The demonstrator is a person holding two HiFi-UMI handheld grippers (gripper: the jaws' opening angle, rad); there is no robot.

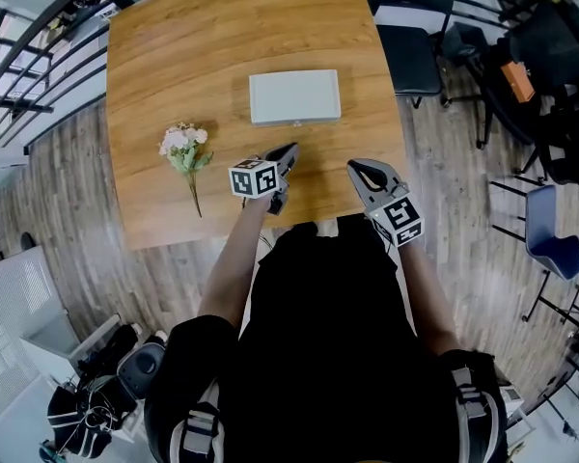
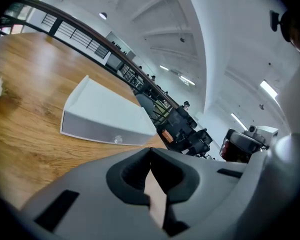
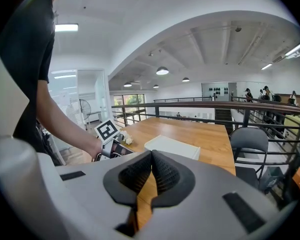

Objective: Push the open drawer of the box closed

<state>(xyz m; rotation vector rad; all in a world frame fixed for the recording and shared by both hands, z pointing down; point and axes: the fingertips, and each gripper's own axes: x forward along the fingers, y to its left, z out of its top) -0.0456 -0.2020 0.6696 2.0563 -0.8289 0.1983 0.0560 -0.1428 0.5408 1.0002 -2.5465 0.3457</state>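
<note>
White flat box [image 1: 294, 96], mid table [image 1: 174, 46], drawer [image 2: 102, 131] shut

Bright, even ceiling light; sharp frames with strong fisheye bending and dark vignetted corners.

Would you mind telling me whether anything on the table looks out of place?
Nothing stands out: the white box sits square, its drawer front looking flush, and the flower sprig lies flat to its left, nothing spilled.

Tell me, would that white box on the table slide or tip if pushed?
Likely slide, not tip: the white box is low and wide. It sits on the smooth wooden table with nothing behind it to stop it, so a push may move the whole box.
</note>
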